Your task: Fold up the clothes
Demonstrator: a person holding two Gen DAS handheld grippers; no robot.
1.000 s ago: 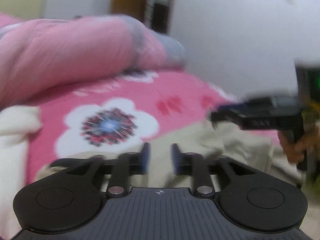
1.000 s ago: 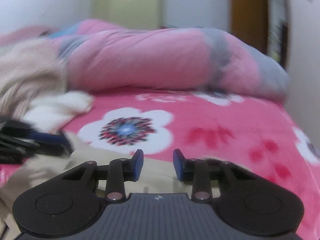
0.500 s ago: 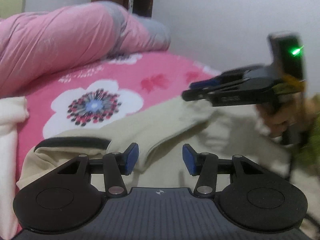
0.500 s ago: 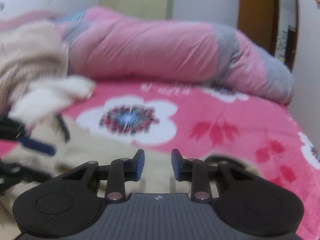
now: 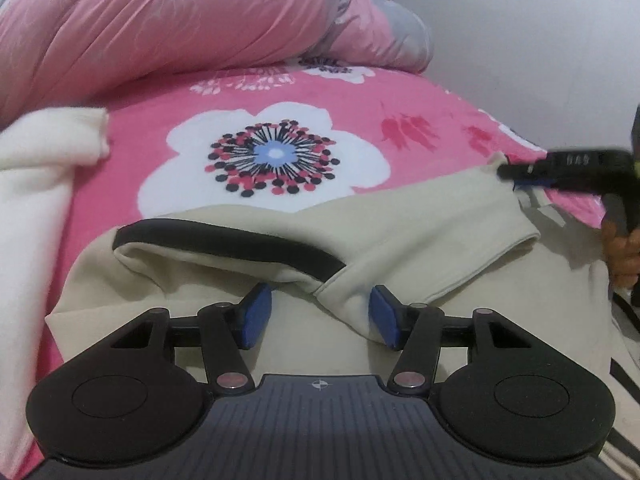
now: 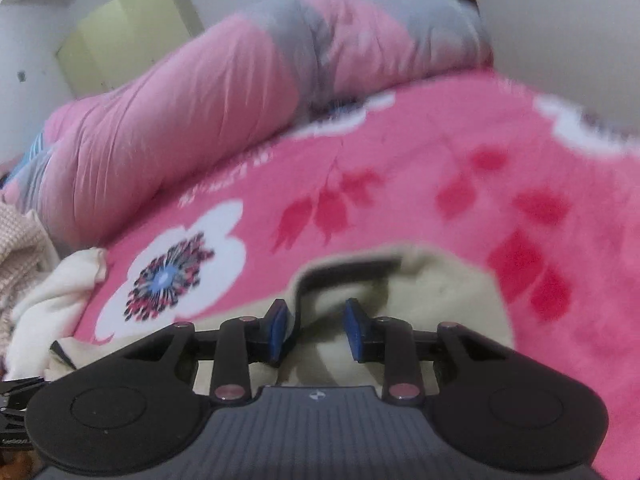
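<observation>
Lying on the bed (image 5: 420, 92), on its pink flowered blanket, the beige garment (image 5: 400, 216) with a black collar band (image 5: 224, 236) is spread at the near edge, and one sleeve is folded across its body. The left tongs (image 5: 318, 316) hover low over the collar, with the blue pads wide apart and nothing between them. The right tongs (image 6: 314, 330) are also open, partly, over the beige cloth near the collar; in the left wrist view they appear blurred at the right edge of the bed, at the tip of the sleeve, held by a hand (image 5: 624, 252). A white cloth (image 5: 36, 184) lies at the left edge, and a pink and grey quilt (image 5: 160, 20) is rolled along the far edge.
</observation>
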